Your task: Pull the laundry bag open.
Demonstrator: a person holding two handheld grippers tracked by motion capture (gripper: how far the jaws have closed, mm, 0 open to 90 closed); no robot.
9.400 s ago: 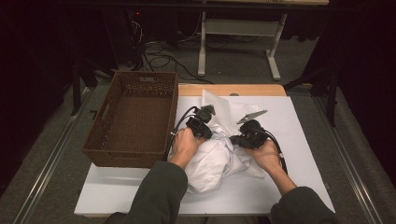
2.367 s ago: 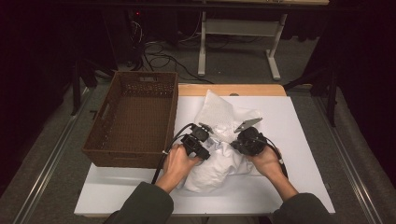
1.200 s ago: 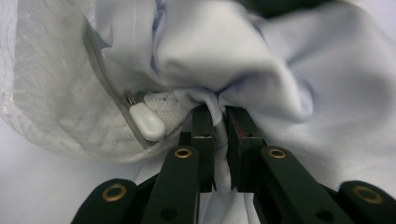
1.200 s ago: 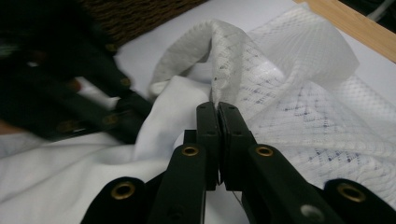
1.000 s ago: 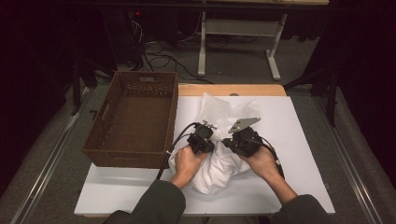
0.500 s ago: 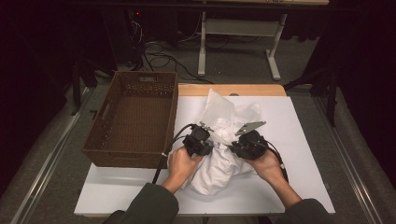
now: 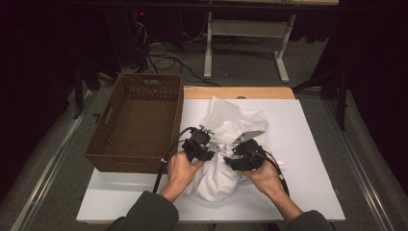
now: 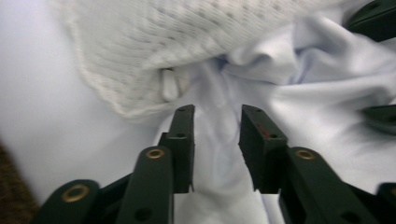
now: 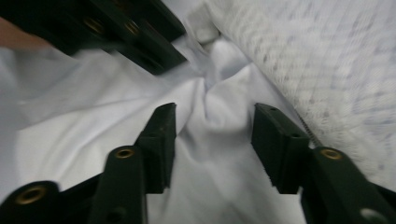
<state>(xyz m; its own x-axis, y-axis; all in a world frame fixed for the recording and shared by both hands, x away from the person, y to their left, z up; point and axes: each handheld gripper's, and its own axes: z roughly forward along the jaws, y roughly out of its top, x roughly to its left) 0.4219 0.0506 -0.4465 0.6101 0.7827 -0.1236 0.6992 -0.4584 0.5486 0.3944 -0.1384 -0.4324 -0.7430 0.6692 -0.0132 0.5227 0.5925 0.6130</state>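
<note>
High view overhead, facing forward; both gripper views close, sharing white cloth (image 8: 299, 107)

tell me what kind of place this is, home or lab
Probably a lab or recording room: a white table under a fixed camera, cables on the floor, dark curtains around, and a desk frame behind.

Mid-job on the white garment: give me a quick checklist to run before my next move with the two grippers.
1. Left gripper released: ok; fingers have just been opening, smooth white cloth in the gap, pads not pressing it.
2. Right gripper released: ok; fingers have just been opening, cloth fold between them untouched.
3. Grippers apart from each other: ok, close but separate in the high view.
4. Garment fully on the white table: ok.
5. Knit piece free of the smooth cloth: cannot tell.
6. Wicker basket unobstructed: ok.
</note>
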